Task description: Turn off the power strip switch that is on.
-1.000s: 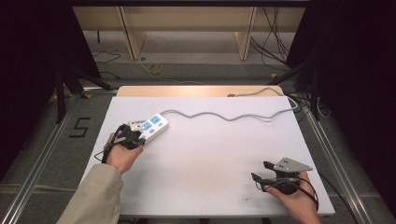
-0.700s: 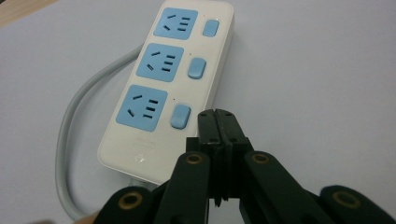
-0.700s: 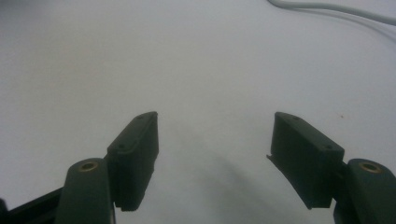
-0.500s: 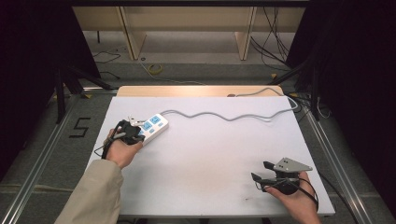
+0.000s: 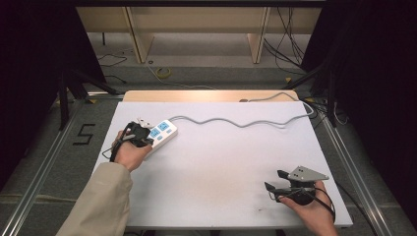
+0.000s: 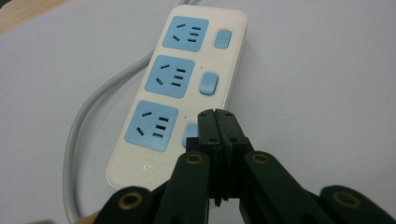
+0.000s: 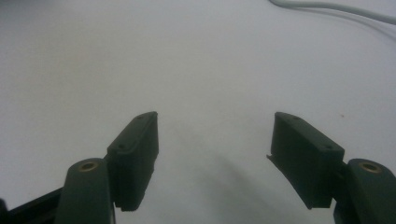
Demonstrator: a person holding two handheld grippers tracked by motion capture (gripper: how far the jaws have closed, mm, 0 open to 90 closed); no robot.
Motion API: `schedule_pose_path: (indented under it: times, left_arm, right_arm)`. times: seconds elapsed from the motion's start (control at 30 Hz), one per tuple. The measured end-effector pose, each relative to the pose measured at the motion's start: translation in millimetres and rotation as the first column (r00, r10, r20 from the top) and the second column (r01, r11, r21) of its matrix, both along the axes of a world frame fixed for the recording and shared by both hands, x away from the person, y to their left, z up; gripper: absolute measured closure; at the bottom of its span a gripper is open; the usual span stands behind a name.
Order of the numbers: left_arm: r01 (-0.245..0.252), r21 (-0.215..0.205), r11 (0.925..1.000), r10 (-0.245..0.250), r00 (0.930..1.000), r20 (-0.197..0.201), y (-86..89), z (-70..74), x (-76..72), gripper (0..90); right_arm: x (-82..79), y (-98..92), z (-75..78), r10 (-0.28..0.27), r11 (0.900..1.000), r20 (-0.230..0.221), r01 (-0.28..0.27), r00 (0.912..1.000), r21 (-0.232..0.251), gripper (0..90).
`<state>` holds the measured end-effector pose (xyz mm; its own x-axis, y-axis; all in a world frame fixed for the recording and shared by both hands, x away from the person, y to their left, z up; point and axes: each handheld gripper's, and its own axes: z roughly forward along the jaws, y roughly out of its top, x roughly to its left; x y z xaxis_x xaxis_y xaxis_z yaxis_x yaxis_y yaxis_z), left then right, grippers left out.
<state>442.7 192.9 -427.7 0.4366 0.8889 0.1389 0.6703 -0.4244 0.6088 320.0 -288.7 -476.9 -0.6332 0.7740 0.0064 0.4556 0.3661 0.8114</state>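
A white power strip (image 5: pixel 162 133) with three blue sockets and blue rocker switches lies at the table's left, its grey cord (image 5: pixel 236 121) snaking to the far right edge. In the left gripper view the strip (image 6: pixel 187 79) fills the middle, and my left gripper (image 6: pixel 217 116) is shut, its joined tips right at the nearest switch (image 6: pixel 190 132); whether they touch it I cannot tell. In the high view that gripper (image 5: pixel 142 133) sits at the strip's near end. My right gripper (image 5: pixel 274 180) rests open at the front right, nothing between its fingers (image 7: pixel 135 154).
The white table top (image 5: pixel 221 167) is bare between the two hands. A wooden strip (image 5: pixel 206 95) runs along its far edge. Dark curtains, metal rails and floor cables surround the table; a "5" marks the floor at left.
My left gripper has crept slightly along the near end of the power strip. The right hand has stayed put.
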Motion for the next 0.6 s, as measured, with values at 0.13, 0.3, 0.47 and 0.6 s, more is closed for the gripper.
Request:
schedule_pose_path:
  times: [0.13,0.3,0.47,0.6]
  left_arm:
    - [0.002,0.007,1.0000,-0.002,1.0000,-0.005,-1.1,0.3,3.5,89.7]
    - [0.004,0.015,0.9999,-0.004,1.0000,-0.007,-2.6,1.7,8.1,89.7]
    - [0.005,0.020,0.9998,-0.005,0.9999,-0.009,-5.1,3.3,12.1,89.7]
    - [0.011,0.029,0.9995,-0.011,0.9998,-0.014,-7.1,3.5,15.7,89.7]
  right_arm:
    - [0.1,-0.3,0.0,-0.001,1.000,0.000,0.001,1.0000,0.000,33.2]
    - [0.0,-0.1,0.0,-0.001,1.000,-0.001,0.001,1.0000,-0.001,33.2]
    - [0.1,-0.1,-0.2,0.000,1.000,-0.001,0.000,1.0000,-0.002,33.3]
    - [0.1,-0.1,-0.3,0.001,1.000,-0.001,-0.001,1.0000,-0.001,33.3]
